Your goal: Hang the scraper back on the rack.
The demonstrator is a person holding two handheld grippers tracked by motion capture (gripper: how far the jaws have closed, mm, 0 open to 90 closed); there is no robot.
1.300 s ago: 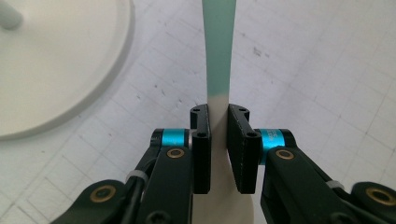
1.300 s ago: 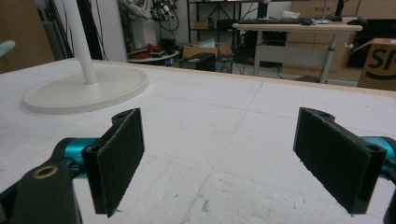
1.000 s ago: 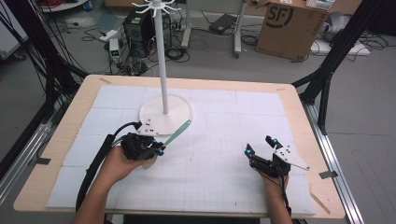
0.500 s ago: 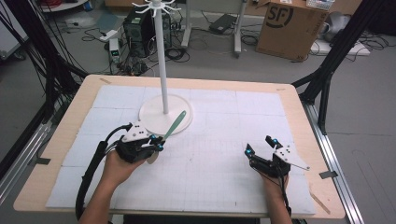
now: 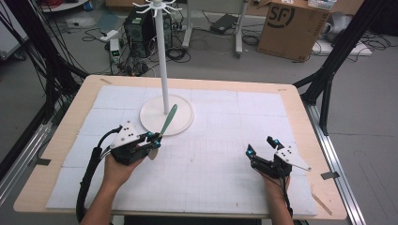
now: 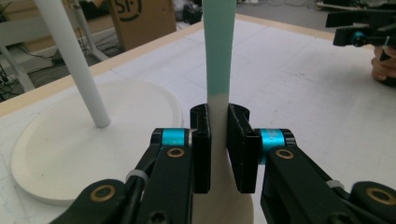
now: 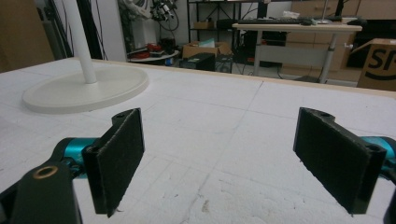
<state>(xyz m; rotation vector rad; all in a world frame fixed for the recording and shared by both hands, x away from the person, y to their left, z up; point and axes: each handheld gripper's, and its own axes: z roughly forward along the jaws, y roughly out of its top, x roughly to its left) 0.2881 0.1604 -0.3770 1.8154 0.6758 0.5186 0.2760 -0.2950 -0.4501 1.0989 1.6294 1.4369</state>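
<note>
High view: my left gripper [image 5: 155, 142] pinching a green-and-cream spatula [image 5: 167, 120] angled toward one o'clock, my right gripper [image 5: 261, 146] spread wide.

Each hand carries a black two-jaw gripper: the left gripper [image 5: 151, 143] and the right gripper [image 5: 262, 146] both bear a pale grey three-cornered plate on top and bright blue collars at the jaw joints. Brass-coloured rivets dot the black linkages, and the flat jaw pads look felt-like, though that is hard to confirm. A thick black cable [image 5: 88, 176] loops back from the left one. Both forearms are bare, with no sleeves showing.
</note>
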